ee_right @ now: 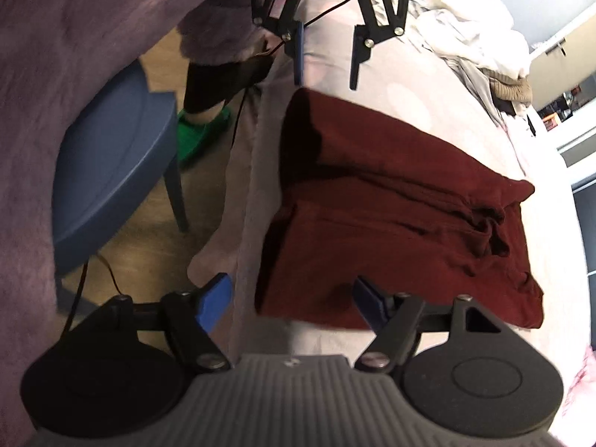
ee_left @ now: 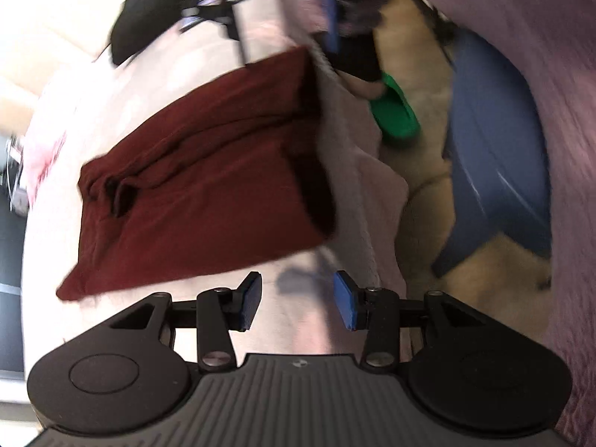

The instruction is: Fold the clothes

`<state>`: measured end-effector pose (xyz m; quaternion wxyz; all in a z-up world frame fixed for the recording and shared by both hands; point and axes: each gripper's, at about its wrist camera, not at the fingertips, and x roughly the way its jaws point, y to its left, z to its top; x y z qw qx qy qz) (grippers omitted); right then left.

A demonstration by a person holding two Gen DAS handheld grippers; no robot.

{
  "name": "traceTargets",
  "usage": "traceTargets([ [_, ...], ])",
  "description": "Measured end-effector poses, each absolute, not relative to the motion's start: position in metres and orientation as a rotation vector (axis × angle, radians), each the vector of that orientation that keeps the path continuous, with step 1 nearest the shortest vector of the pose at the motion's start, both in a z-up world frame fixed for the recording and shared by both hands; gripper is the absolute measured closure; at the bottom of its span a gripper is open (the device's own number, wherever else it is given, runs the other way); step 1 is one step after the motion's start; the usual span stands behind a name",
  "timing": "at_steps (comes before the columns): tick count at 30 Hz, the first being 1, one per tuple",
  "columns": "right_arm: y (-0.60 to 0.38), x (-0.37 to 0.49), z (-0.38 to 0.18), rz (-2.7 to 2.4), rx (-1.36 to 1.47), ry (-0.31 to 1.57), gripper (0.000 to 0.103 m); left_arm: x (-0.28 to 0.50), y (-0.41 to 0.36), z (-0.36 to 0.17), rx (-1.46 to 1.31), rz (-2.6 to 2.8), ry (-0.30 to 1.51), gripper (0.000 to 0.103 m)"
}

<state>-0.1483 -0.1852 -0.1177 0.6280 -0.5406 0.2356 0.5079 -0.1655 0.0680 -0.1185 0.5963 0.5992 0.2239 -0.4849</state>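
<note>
Right now you are holding both grippers over a pale pink bed cover (ee_right: 391,48), and the dark red garment (ee_right: 402,205) is lying folded on it, close to the bed's edge. Your right gripper (ee_right: 292,303) is hovering at one end of the garment with its fingers standing wide apart and gripping nothing. Your left gripper (ee_left: 297,303) is facing it from the opposite end, fingers also spread, nothing between them. Beside the bed a blue chair (ee_right: 111,171) is standing on the tan floor (ee_right: 149,246), and a foot in a green slipper (ee_right: 201,130) is showing next to it. White bedding (ee_right: 473,33) is lying crumpled farther along the bed.
</note>
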Motion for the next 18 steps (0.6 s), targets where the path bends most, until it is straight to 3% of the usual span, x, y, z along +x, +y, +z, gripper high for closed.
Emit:
traceTargets([
  [7, -0.184, -0.168, -0.146, 1.143, -1.484, 0.43, 0.023, -0.188, 0.069, -0.15, 1.581, -1.098, 0.325, 0.059],
  [18, -0.195, -0.175, -0.172, 1.072, -1.675, 0.259, 0.023, -0.193, 0.07, -0.155, 1.632, -1.075, 0.114, 0.056],
])
